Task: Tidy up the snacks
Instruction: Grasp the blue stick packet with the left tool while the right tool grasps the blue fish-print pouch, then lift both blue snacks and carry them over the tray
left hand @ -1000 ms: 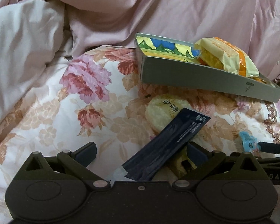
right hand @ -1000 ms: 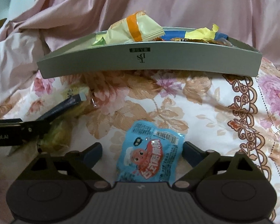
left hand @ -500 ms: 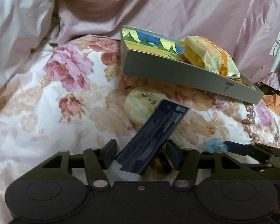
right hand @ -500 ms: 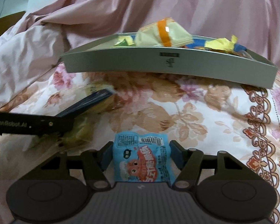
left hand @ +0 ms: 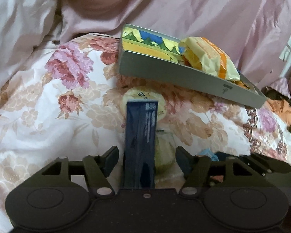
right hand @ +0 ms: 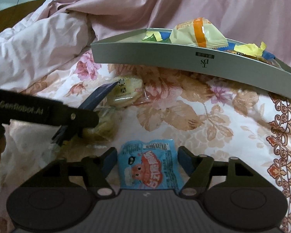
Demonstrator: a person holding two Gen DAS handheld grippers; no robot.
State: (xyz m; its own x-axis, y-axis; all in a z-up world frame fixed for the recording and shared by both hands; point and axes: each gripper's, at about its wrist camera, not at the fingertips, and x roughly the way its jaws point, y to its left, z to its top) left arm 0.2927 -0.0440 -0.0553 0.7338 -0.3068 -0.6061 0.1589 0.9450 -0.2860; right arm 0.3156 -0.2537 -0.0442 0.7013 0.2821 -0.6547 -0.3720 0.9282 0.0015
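At the far left of the right wrist view lay a rumpled pale pink quilt (right hand: 38, 54), satiny and deeply creased, over a floral bedspread (right hand: 213, 120) printed with pink and tan roses. The left gripper (right hand: 81, 116) reached in from that side, its black arm lettered "GenRobot.AI". In its own view the left gripper (left hand: 146, 157) had its jaws spread, with a long, flat dark blue sachet (left hand: 140, 141) standing upright between them, touching neither finger; its fine white print was too blurred to read. Just behind the sachet sat a round, pale yellow wafer snack (left hand: 143, 101) in clear wrap, with dark characters I could not make out.

Nearer the middle, the right gripper (right hand: 146, 162) was likewise spread, a crinkled light blue snack packet (right hand: 148, 169) with a red cartoon creature and bold red-and-white characters lying between the blue pads without being pinched.

Further right and behind, a shallow grey box tray (right hand: 184, 62) rested tilted on the bedspread, its front wall stamped with a "DS"-like monogram under a small dark label. Inside lay a puffy cream wrapper with an orange band (right hand: 197, 33) and crumpled yellow and blue wrappers (right hand: 250, 48).
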